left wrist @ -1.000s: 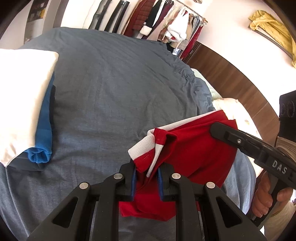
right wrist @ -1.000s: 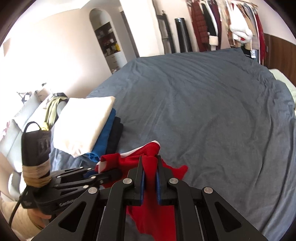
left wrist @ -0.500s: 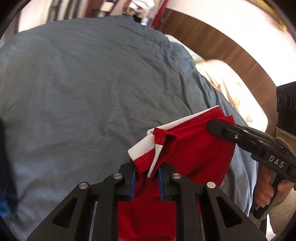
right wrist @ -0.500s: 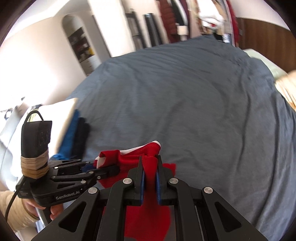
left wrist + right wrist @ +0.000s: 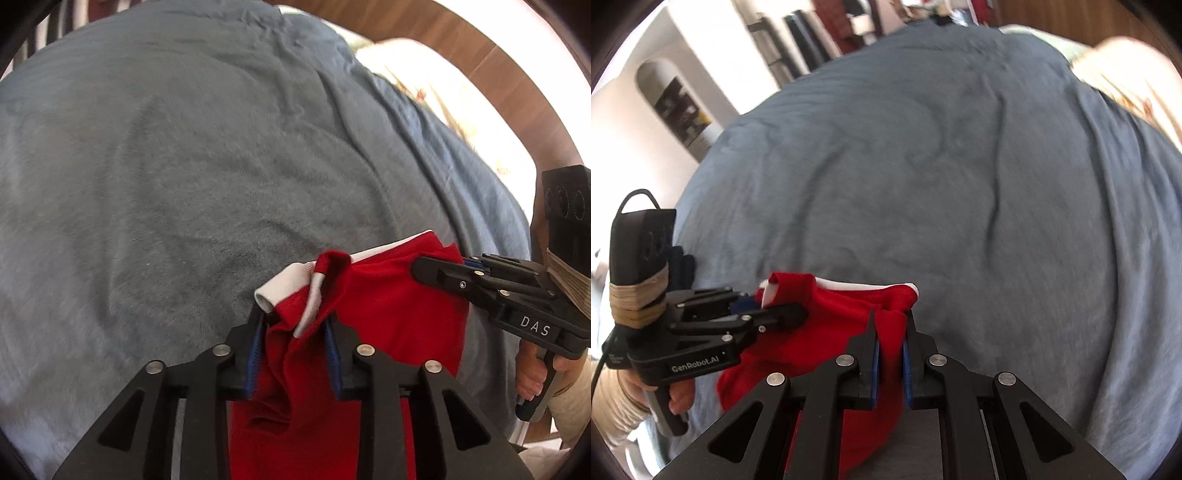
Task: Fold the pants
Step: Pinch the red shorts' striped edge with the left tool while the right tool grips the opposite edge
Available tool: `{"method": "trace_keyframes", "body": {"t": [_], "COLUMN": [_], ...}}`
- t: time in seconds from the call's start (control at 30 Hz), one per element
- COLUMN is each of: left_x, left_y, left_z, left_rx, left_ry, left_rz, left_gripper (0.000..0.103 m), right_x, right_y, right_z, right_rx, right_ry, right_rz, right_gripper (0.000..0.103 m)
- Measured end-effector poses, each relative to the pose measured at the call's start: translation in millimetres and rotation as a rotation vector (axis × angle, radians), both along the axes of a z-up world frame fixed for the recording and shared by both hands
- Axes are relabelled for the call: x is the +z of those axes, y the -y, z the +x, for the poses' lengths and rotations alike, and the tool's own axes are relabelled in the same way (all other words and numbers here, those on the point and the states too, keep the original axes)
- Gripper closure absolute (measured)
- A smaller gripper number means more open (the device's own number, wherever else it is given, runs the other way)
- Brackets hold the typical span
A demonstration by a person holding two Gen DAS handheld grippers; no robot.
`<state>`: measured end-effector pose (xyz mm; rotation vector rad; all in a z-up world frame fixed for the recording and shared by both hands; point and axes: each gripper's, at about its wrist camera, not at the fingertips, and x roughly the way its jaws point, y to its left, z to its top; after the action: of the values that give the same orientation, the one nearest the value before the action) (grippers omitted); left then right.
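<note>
The red pants (image 5: 388, 314) with a white waistband (image 5: 284, 284) hang bunched between both grippers, low over the grey-blue bed cover (image 5: 184, 184). My left gripper (image 5: 295, 317) has its jaws opening; the waistband corner sits loosely between them, with a dark gap at the left pad. In the right wrist view the left gripper (image 5: 798, 314) shows at the left edge of the red pants (image 5: 831, 332). My right gripper (image 5: 890, 321) is shut on a fold at the other end of the waistband. From the left wrist view the right gripper (image 5: 436, 267) reaches in from the right.
The bed cover (image 5: 923, 166) spreads wide and wrinkled ahead. A pale patterned pillow (image 5: 443, 96) and a wooden headboard (image 5: 480, 48) lie to the right. A dark edge of folded clothes (image 5: 681, 266) shows at the left. Hanging clothes (image 5: 849, 22) and an arched shelf niche (image 5: 679, 107) stand beyond.
Both grippers have sunk toward the bed with the pants and rolled. The left jaws have spread apart around the waistband. The folded stack has slid out of the left wrist view.
</note>
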<state>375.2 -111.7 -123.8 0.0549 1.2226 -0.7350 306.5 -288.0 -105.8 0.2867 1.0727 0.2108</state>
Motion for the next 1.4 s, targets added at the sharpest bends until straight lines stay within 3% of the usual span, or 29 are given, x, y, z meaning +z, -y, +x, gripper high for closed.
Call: {"method": "trace_keyframes", "body": {"t": [0.07,0.13,0.43,0.6,0.7,0.9,1.0,1.2,1.3,1.4], "left_x": [-4,-7,-32,-30,-22,-9,-21,-54,-53,-46], "left_y": [0,-1,7,13,25,46,54,54,54,50], "left_z": [3,7,24,23,18,-3,10,39,37,35], "left_rx": [-0.009,-0.014,-0.048,-0.083,-0.126,-0.247,-0.24,-0.16,-0.162,-0.159], "left_ry": [-0.012,-0.014,-0.165,-0.183,-0.169,-0.017,-0.077,-0.285,-0.298,-0.315], "left_rz": [0.021,0.034,-0.026,-0.031,-0.027,0.035,0.014,-0.102,-0.114,-0.147], "left_gripper": [0.057,0.051,0.046,0.048,0.06,0.06,0.057,0.057,0.058,0.069], "right_x": [-11,-18,-49,-58,-59,-63,-64,-66,-66,-64], "right_y": [5,7,17,24,24,34,35,36,35,34], "right_z": [1,0,-8,-14,-16,-25,-27,-26,-24,-24], "right_rx": [-0.025,-0.041,-0.102,-0.127,-0.13,-0.159,-0.158,-0.167,-0.168,-0.169], "right_ry": [-0.024,-0.041,-0.116,-0.129,-0.125,-0.139,-0.139,-0.143,-0.142,-0.141], "right_rz": [0.017,0.027,0.024,0.04,0.048,0.068,0.054,0.055,0.054,0.058], "right_gripper": [0.092,0.092,0.092,0.092,0.092,0.092,0.093,0.093,0.093,0.093]}}
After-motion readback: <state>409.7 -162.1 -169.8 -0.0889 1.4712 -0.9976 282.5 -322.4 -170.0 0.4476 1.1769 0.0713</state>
